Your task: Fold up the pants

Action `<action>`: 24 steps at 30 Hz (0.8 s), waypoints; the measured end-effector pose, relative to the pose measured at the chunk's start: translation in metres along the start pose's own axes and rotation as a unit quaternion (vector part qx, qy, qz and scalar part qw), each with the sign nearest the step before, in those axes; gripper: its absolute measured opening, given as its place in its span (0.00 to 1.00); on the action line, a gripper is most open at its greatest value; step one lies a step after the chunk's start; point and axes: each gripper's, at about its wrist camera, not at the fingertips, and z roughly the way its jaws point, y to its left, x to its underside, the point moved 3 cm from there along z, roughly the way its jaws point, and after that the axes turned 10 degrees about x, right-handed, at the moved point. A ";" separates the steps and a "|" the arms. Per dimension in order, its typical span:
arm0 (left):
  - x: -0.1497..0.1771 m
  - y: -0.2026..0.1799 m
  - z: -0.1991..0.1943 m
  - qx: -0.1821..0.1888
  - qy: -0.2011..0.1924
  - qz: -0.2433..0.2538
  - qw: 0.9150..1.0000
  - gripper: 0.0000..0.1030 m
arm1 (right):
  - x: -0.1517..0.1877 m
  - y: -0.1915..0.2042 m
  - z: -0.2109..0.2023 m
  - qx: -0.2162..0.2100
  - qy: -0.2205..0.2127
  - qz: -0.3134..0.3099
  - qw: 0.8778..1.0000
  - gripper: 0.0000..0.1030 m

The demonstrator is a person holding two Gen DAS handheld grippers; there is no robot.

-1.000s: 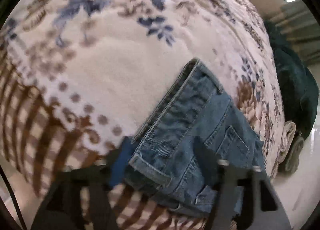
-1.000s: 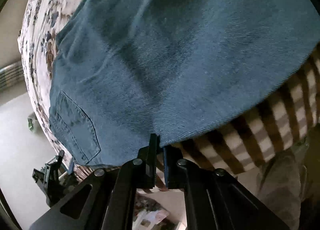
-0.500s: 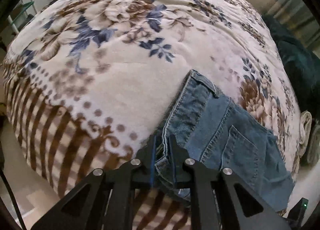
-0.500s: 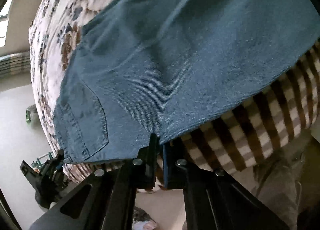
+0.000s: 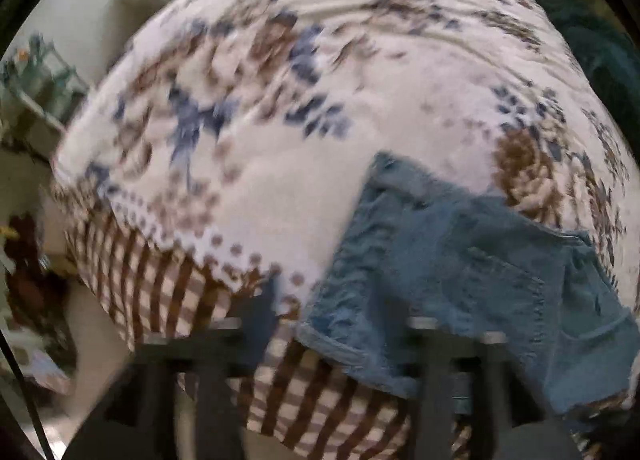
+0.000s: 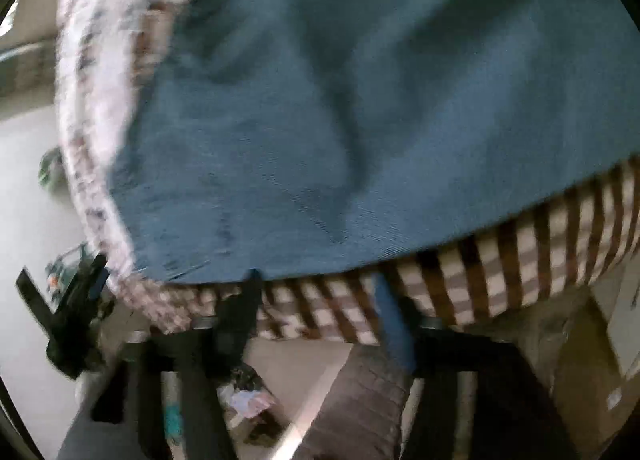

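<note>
The pants (image 5: 460, 260), blue denim, lie spread on a bed under a floral blanket (image 5: 280, 119) whose near edge turns to a brown and cream check. Seen from the left side, the folded waist end with its back pocket sits at the blanket's near corner, and the left gripper (image 5: 344, 324) stands just over that edge. Its jaws have just been opening and now stand wide apart; the corner of the denim shows between them, but neither finger presses on it, so it holds nothing. From the right side, a broad sweep of the denim fills the view and ends at the checked border. The right gripper (image 6: 320, 300) stands at that hem; its jaws have likewise just been opening and are well spread, with only checked blanket between them and the cloth let go. Both views are blurred.
</note>
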 end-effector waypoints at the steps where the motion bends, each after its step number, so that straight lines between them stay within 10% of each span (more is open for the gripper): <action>1: -0.002 -0.010 -0.003 0.002 -0.006 0.007 1.000 0.90 | -0.006 0.008 -0.010 -0.009 -0.005 -0.013 1.000 0.64; 7: -0.016 -0.087 0.031 0.030 0.005 0.033 0.999 0.90 | -0.107 0.062 -0.051 -0.044 -0.047 -0.098 0.993 0.64; 13: -0.021 -0.147 0.084 -0.022 0.020 0.092 0.995 0.90 | -0.213 0.098 -0.008 -0.021 0.035 -0.168 0.985 0.64; 20: -0.016 -0.153 0.109 -0.038 0.050 0.079 0.995 0.90 | -0.226 0.109 0.038 -0.028 0.183 -0.267 0.946 0.57; 24: -0.014 -0.153 0.114 -0.043 0.060 0.066 0.995 0.90 | -0.245 0.120 0.051 -0.012 0.172 -0.286 0.943 0.57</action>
